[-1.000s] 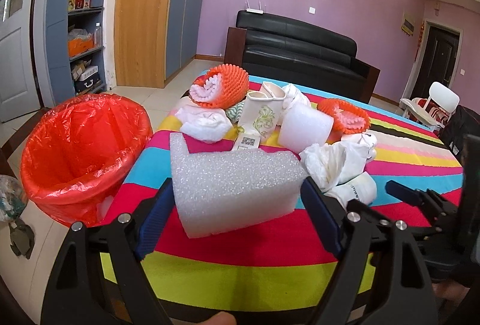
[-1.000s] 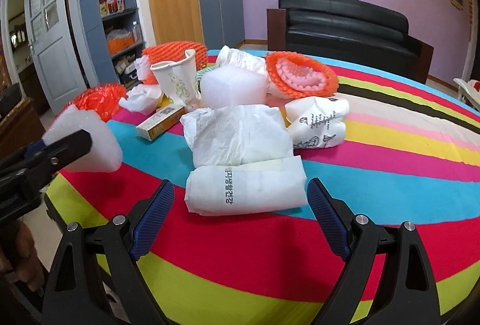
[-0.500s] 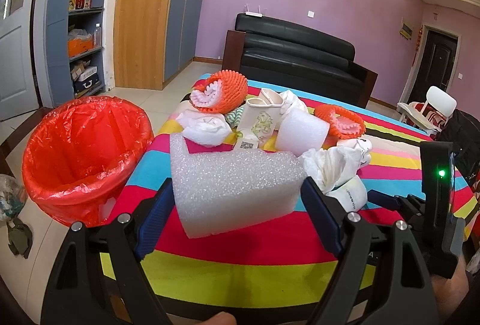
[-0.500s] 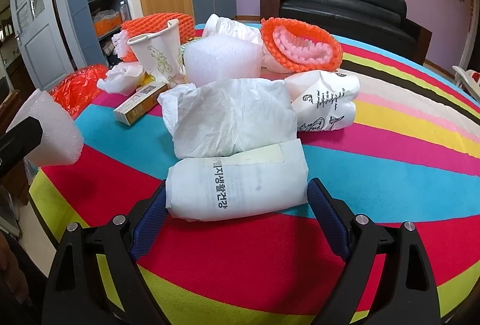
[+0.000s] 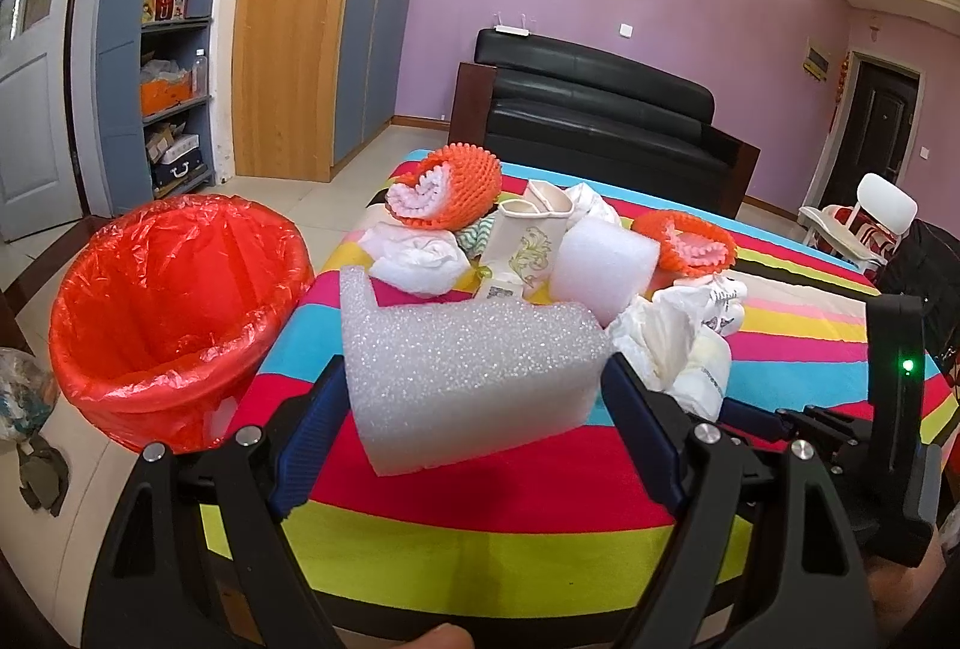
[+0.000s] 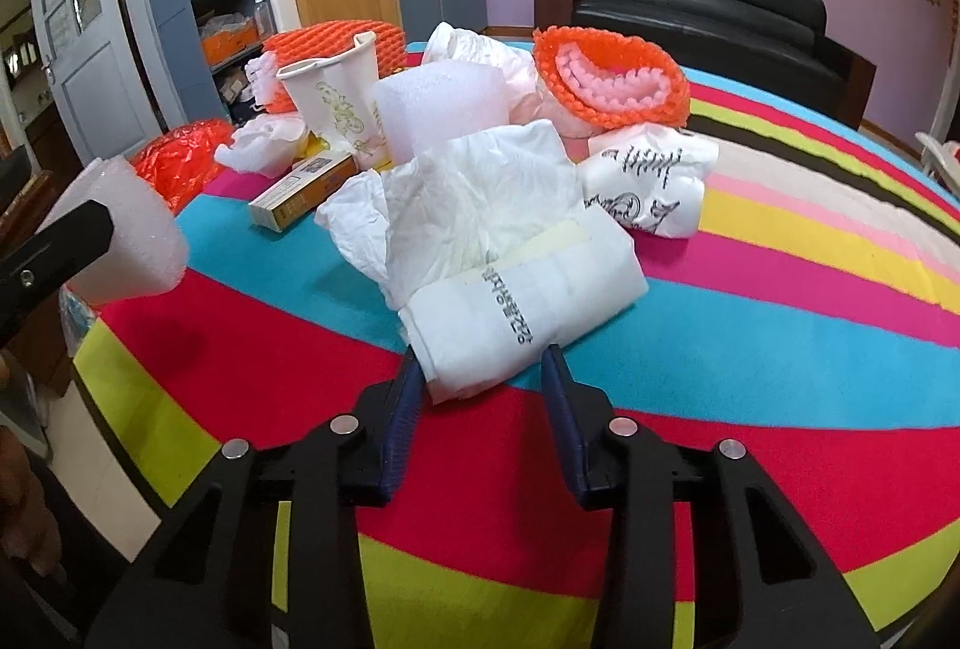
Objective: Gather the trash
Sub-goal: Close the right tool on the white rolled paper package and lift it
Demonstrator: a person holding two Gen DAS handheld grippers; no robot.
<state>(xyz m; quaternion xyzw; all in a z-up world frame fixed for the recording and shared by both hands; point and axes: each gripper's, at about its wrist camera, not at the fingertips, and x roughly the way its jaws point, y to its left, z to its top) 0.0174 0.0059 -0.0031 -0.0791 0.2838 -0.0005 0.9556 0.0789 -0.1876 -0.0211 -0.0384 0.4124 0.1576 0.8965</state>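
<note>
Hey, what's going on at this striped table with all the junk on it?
A person is clearing trash with two handheld grippers. The left gripper holds a white foam block above the striped tablecloth, beside the red-lined trash bin. The right gripper has just been closing and now pinches a folded white plastic bag at the near edge of the pile. Cups, foam fruit nets and a small box remain.

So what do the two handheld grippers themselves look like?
Both look alike: the left gripper and right gripper have matte black angular frames with triangular cut-outs, round silver bolt heads at the pivots, and dark blue ribbed pads on their fingers. A green indicator light glows on the right gripper's black body.
</note>
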